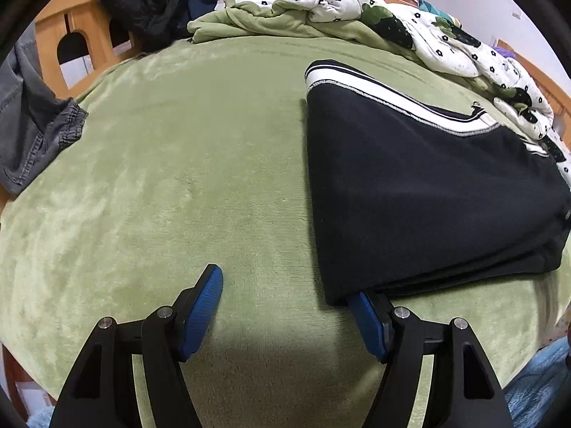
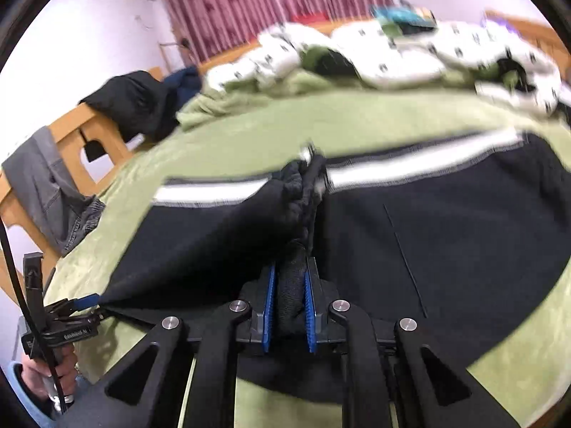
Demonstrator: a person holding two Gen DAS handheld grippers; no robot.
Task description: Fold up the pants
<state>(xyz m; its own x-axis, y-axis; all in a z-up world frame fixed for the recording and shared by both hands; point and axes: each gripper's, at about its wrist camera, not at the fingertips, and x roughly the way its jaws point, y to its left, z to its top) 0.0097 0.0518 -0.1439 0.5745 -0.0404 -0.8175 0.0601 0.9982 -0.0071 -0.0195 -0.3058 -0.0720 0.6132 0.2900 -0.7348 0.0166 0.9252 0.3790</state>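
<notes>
Black pants (image 1: pixel 421 192) w/ white side stripe, folded, flat on green bed blanket (image 1: pixel 178 164). Left gripper (image 1: pixel 285 296) jaws spread wide — one pad tucked under near corner of pants, nothing clamped. Right gripper (image 2: pixel 289 303) jaws clamped on bunched pants fabric. Grey garment (image 1: pixel 32 125) draped on wooden bed frame (image 1: pixel 71 28) — floral quilt (image 1: pixel 410 28) piled at far edge.

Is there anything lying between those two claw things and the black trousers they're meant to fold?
Nothing visible. The right gripper is already shut on a bunch of the black pants. The left gripper is open at the pants' near corner, one finger tucked under the edge, with only bare green blanket between its fingers.
</notes>
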